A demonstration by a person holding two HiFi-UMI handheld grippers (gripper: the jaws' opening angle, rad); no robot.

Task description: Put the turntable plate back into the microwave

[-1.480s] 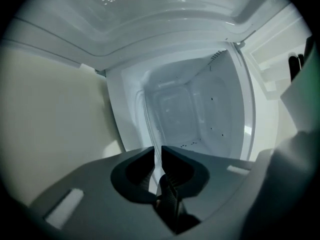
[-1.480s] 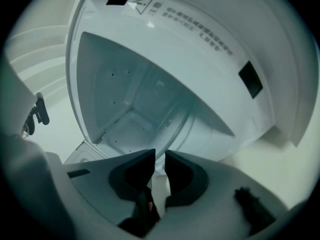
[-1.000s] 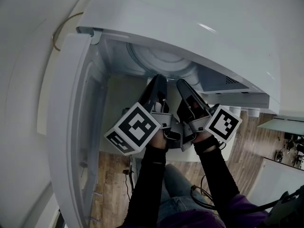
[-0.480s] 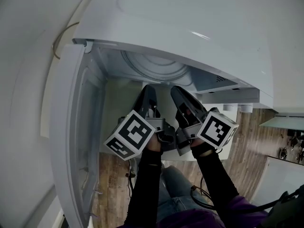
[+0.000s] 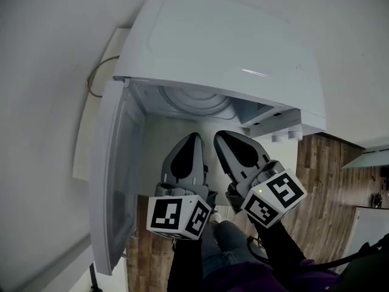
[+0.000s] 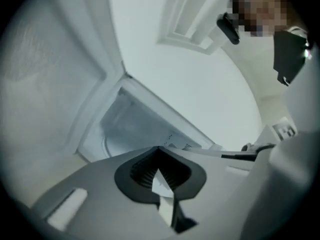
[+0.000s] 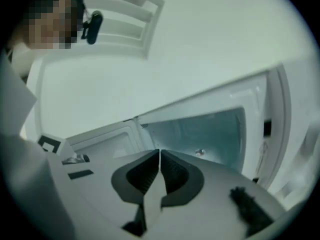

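Inside the microwave (image 5: pixel 243 47): the turntable plate (image 5: pixel 196 104) lies on the cavity floor, its curved rim showing just behind the front edge of the opening. The door (image 5: pixel 115 181) hangs swung wide at the left edge.
Just changed: a second ago both grippers had their tips at the mouth of the cavity. Now they are drawn back clear of its front edge, held higher, and rolled so the marker cubes face another way. The plate sits where it was.
Left gripper (image 5: pixel 194 137): jaws shut, tips meeting, nothing between the pads; well apart from the plate.
Right gripper (image 5: pixel 220 135): jaws have just been closing and now stand together but for a hairline slit, with nothing between them; also clear of the plate.
Meaning for the task: by my reading the plate is released and the placing is done or all but done. Both tools are empty and backing out.
Plate facing: flat, upper face up, as far as the head view shows.
Long axis: none, since it is a round disc; its own axis runs upright through the cavity floor.
Seating: a small knob (image 7: pixel 200 152) shows on the floor in the right gripper view. Whether the plate has dropped squarely onto its drive I cannot tell.
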